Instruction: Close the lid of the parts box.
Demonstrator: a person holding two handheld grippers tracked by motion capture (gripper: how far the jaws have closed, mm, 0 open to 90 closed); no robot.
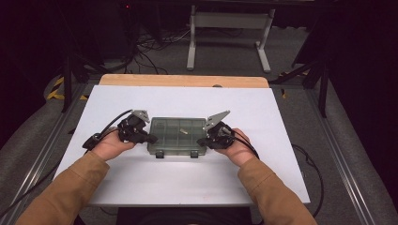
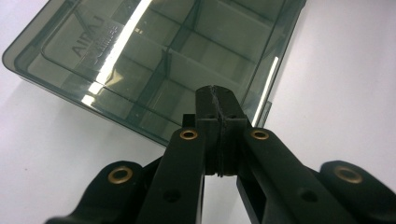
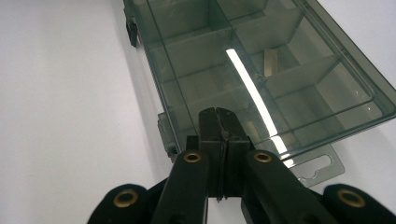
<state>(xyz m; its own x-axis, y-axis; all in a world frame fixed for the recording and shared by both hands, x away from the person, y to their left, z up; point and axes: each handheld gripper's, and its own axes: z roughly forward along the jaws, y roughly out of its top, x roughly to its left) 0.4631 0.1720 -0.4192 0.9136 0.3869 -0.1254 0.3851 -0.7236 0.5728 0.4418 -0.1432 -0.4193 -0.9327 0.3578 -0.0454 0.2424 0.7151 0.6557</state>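
Compartment box (image 1: 178, 133) between shut left hand-held gripper (image 1: 152, 139), right hand-held gripper (image 1: 201, 141)

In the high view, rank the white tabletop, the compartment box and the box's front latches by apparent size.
1. white tabletop
2. compartment box
3. front latches, the two alike in size

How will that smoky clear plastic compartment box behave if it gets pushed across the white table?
The smoky clear plastic compartment box lies flat and low, so it should slide, not tip. Its glossy lid and the smooth white table suggest it may skid easily. Most compartments look empty, so it is probably light, and its walls look stiff.
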